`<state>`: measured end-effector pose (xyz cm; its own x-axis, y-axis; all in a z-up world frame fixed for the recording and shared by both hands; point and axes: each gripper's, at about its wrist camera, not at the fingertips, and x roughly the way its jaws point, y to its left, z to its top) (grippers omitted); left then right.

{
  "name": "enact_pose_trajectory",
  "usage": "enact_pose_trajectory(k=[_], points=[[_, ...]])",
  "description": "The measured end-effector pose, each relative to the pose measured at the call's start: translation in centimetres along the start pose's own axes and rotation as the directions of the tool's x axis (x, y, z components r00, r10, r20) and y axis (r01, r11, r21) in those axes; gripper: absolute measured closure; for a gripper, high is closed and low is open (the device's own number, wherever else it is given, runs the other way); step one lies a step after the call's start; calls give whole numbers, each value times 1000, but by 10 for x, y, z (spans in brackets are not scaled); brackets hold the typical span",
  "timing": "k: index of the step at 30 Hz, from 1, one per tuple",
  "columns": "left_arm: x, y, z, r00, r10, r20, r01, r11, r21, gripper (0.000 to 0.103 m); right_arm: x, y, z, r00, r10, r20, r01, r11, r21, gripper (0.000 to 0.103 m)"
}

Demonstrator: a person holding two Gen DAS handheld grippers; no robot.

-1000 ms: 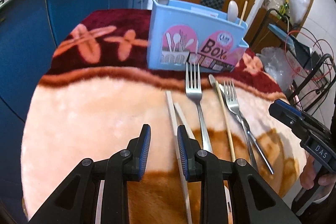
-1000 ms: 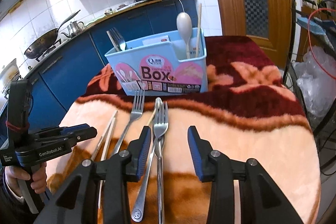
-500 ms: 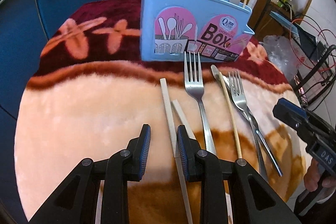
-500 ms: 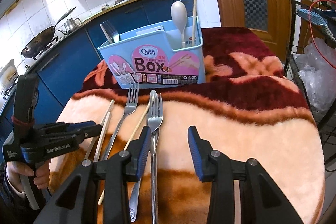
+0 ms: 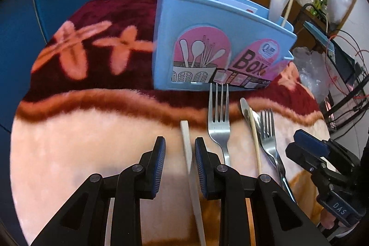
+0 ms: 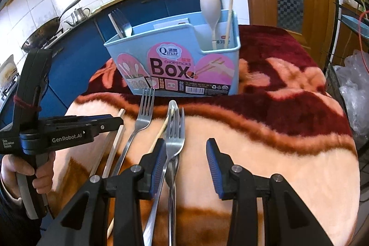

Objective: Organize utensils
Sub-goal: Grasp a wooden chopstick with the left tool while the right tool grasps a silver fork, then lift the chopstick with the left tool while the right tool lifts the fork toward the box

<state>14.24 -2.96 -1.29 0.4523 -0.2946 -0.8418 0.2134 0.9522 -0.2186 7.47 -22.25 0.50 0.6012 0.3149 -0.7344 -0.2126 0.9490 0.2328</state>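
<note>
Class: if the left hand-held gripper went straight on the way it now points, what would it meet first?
Probably the white chopstick, which already lies between the open fingers of the left hand-held gripper. Beyond that, the blue box; depth is unclear.

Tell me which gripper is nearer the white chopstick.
Left. The left gripper straddles the white chopstick, jaws open. The right gripper sits over the fork farther right.

Shiny polished metal forks [image 5: 219,121] lie on a fuzzy, plush cloth blanket [image 5: 92,130]. The blue box [image 6: 175,57] is smooth matt plastic with glossy printed labels; the chopstick [image 5: 188,149] looks matt pale wood.
</note>
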Motion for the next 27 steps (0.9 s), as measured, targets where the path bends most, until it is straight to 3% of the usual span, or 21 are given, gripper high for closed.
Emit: enact_pose_trajectory(k=[7, 16, 20, 27], points=[[5, 11, 5, 999, -52, 5, 52, 998, -46, 92, 19, 0, 13, 999, 16, -30, -16, 1000, -2, 63], [-12, 14, 0, 988, -131, 84, 137, 989, -61, 94, 36, -5, 19, 996, 66, -62, -64, 997, 31, 65], [-28, 5, -1, 982, -128, 136, 134, 990, -32, 97, 30, -5, 20, 997, 70, -30, -70, 997, 14, 92], [-57, 0, -2, 962, -134, 236, 137, 991, 1, 97, 5, 3, 17, 995, 86, 57, -85, 996, -28, 99]])
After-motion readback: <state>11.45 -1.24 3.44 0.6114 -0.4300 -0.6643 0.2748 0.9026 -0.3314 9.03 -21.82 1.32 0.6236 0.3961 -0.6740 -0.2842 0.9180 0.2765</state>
